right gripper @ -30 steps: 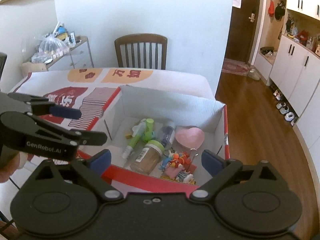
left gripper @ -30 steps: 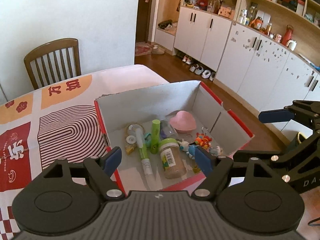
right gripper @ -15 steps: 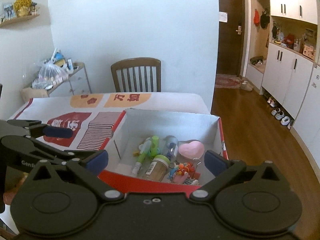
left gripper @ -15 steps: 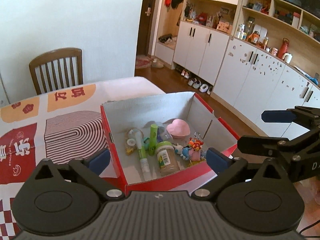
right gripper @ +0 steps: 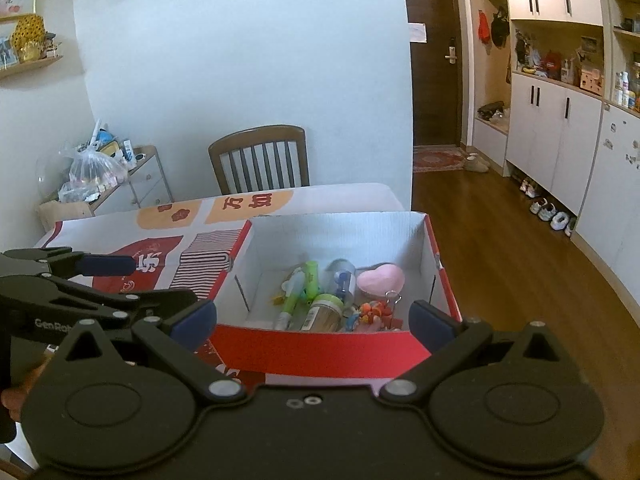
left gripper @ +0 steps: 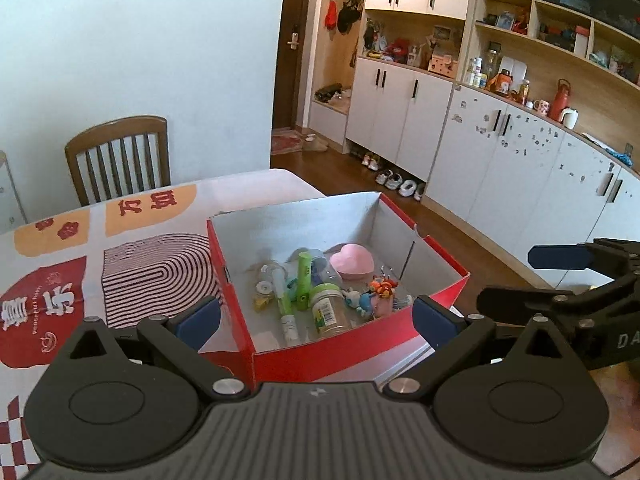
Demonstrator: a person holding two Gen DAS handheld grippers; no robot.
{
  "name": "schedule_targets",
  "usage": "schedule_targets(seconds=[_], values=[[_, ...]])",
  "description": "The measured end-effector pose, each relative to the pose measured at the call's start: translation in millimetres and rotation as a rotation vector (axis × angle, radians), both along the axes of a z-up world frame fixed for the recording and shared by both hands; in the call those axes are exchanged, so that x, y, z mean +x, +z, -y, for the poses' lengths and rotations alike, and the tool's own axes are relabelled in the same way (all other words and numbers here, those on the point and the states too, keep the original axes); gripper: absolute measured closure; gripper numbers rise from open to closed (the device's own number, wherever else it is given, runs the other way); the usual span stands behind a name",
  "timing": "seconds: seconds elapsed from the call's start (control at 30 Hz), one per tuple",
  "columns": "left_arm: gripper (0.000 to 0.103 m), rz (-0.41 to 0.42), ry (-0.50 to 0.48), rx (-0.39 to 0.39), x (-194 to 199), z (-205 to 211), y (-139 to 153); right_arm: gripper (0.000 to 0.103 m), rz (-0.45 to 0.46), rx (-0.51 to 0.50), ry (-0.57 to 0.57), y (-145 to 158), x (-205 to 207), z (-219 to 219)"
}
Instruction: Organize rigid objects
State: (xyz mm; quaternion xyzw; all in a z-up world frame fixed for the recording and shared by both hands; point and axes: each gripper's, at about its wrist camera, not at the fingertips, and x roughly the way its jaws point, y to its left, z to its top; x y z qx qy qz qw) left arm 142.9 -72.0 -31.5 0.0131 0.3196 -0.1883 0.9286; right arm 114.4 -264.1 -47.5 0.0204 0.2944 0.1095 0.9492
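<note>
Right now, both of your grippers hover on the near side of the red box [left gripper: 352, 354], which sits on the patterned surface [left gripper: 100, 272]; the left gripper [left gripper: 316, 320] and the right gripper [right gripper: 312, 320] each have their jaws spread wide with nothing between them. The rigid objects all lie inside the box, bunched toward its near wall: a jar with a green lid [left gripper: 329, 309] on its side, a green tube [left gripper: 303, 276], a white-and-green pen [left gripper: 285, 308], a pink heart-shaped dish [left gripper: 353, 261], a clear bottle [right gripper: 343, 280] and a cluster of small toy figures [left gripper: 374, 296]. This fits either a box just filled or one about to be emptied and sorted, so let the sorting plan decide. As a judgement, everything here looks light and stiff. The jar and bottle are smooth and round, so they may roll or slip; take them across the body, not the cap. The tube and pen are slim; pinch them mid-length. The dish looks hard and possibly brittle, best taken by its rim. The toys are tiny and tangled, so expect more than one to lift together. The left view looks down steeply and shows the jar's label and the box floor; the right view, lower, hides that floor behind the red wall but shows a metal binder clip [right gripper: 393, 300] standing by the toys and your left hand [right gripper: 16, 396] behind its gripper.
</note>
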Motion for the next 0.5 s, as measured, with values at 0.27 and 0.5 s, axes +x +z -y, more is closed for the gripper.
schedule_targets(seconds=[0.27,0.5], values=[[0.000,0.032,-0.003,0.029,-11.0,4.7,1.5,0.000,-0.010,0.010,-0.029,-1.6,-13.5,3.5],[0.000,0.016,0.000,0.046,-12.9,4.4,-2.6,0.000,-0.027,0.011,-0.058,-5.1,-18.5,4.1]])
